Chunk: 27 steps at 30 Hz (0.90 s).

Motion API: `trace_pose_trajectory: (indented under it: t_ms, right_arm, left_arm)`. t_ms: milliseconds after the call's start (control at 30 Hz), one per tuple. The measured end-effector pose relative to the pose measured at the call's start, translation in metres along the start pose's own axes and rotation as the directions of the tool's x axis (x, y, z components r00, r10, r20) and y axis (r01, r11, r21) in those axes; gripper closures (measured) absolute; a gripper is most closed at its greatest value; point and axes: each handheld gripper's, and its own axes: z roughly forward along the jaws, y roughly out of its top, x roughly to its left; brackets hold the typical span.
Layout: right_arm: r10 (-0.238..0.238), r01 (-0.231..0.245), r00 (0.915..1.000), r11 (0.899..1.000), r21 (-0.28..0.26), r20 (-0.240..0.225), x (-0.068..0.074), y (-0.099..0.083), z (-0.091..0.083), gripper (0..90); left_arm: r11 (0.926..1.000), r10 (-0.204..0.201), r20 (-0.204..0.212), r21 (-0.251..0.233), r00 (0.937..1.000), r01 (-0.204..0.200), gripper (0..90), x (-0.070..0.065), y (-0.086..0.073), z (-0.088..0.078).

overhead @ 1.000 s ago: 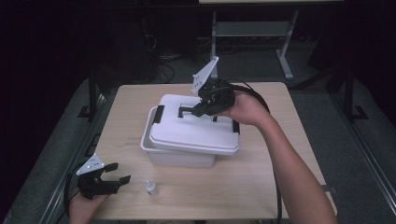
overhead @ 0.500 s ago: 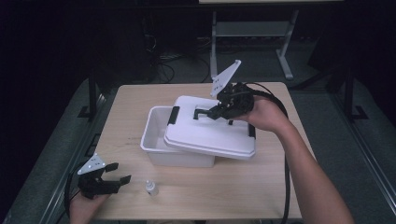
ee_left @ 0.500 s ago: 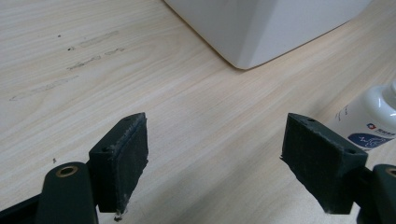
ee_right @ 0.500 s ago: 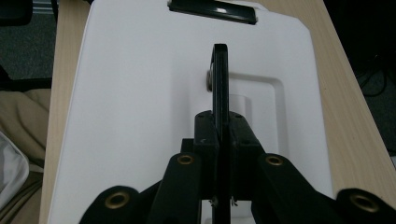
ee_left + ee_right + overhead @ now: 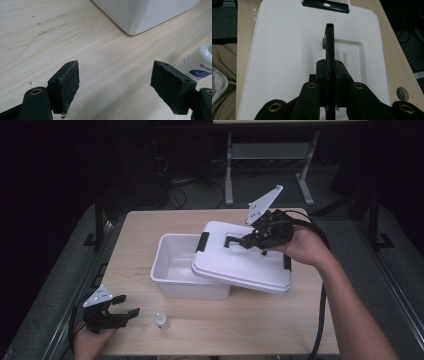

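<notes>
- Lid (image 5: 245, 265), white plastic, rectangular with rounded corners: held by its black handle (image 5: 235, 240), tilted, its left edge resting over the right part of the open box, its right part overhanging the box toward the right side of the tabletop (image 5: 145, 227). One black latch (image 5: 202, 241) sits on its left end, another on its right end. In the right gripper view the lid's top shows a shallow recessed panel under the handle.
- Left gripper (image 5: 124, 309), black, with a grey three-cornered plate on top: lies low at the near left corner of the tabletop, held in the person's left hand (image 5: 89, 340). Jaws stand wide apart with nothing between them; the left gripper view shows bare wood between the two pads.
- Small bottle (image 5: 161, 321), white with a cap: stands upright on the tabletop, just right of the left gripper and in front of the box, apart from both. A blue printed label shows in the left gripper view.
- Box (image 5: 172, 270), white plastic, open-topped: sits at the middle of the tabletop, its left part uncovered, interior appearing bare.
- Right gripper (image 5: 245, 241), black, with a grey plate raised above it: held in the person's right hand (image 5: 300, 245) over the lid's far right part. Jaws are closed tight on the lid's handle, which stands edge-on between the pads in the right gripper view.
- Cable (image 5: 320, 315), black: trails from the right gripper along the forearm toward the near edge.
</notes>
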Motion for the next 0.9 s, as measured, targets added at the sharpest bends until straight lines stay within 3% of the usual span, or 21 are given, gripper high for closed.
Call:
trace_pose_trajectory:
  t_ms: [367,900]
  right_arm:
    - [0.027,-0.027,0.9994,1.0,0.002,0.021,0.002,-0.016,-0.015,83.8]
    - [0.091,-0.091,0.9945,0.996,-0.005,0.052,0.004,-0.055,-0.032,83.8]
  left_arm:
    - [0.9999,0.009,0.001,0.007,1.0,-0.009,22.7,-0.001,0.0,0.0]
    - [0.9998,0.014,0.001,0.013,0.9999,-0.014,22.7,-0.002,0.001,0.001]
